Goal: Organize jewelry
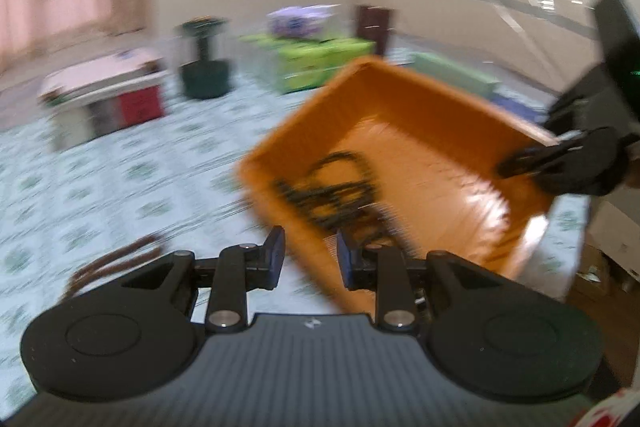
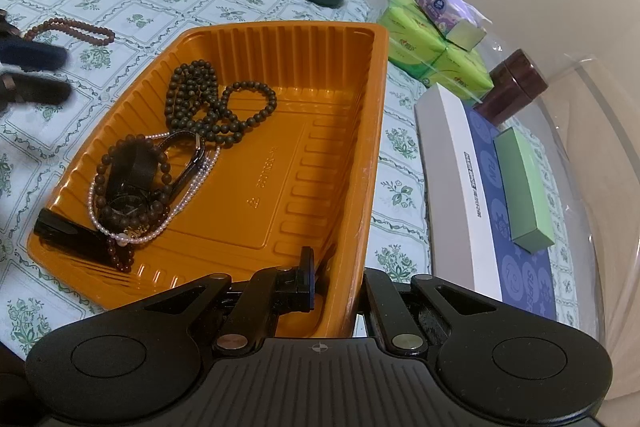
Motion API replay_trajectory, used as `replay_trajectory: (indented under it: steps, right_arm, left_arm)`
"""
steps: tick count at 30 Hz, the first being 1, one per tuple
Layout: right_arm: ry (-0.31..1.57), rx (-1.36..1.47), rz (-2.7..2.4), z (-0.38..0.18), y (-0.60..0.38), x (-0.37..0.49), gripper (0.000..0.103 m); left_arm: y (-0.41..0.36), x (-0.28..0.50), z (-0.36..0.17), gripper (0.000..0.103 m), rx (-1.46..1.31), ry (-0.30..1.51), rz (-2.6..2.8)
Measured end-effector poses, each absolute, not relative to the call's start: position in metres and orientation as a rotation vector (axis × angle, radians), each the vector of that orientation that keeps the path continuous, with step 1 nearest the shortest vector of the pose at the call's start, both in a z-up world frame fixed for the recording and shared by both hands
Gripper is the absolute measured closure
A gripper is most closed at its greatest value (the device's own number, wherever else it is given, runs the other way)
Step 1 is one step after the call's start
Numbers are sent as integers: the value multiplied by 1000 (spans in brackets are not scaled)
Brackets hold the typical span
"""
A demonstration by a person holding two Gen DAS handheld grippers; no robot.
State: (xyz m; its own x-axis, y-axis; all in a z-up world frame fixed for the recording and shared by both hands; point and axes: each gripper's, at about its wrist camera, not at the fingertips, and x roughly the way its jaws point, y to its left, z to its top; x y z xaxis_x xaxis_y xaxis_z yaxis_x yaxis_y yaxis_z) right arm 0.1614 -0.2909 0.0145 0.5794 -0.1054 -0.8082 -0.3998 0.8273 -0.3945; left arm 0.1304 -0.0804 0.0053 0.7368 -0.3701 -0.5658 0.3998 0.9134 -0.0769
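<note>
Bracelets and a watch (image 2: 124, 203) fill the orange tray (image 2: 340, 155), right gripper (image 2: 336, 281) clamping its rim; brown bead strand (image 2: 70, 29) apparently remains beside the empty, part-open left gripper (image 1: 310, 255).

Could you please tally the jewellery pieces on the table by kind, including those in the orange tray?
Bead strands: 4 (dark olive looped strand, dark brown bracelet and reddish-brown strand in the orange ribbed plastic tray; brown bracelet on the cloth)
White pearl strand: 1
Black leather-strap wristwatch: 1
Black flat bar, kind unclear: 1
Total: 7
</note>
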Motion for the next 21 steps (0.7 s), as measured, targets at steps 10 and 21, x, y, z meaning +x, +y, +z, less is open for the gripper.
replay_trajectory:
  steps: [10, 21]
  right_arm:
    - [952, -595, 182, 13, -292, 162, 98]
    - [961, -597, 178, 12, -293, 163, 98]
  left_arm:
    - [32, 149, -28, 77, -6, 689, -67]
    - [60, 183, -56, 77, -28, 720, -17]
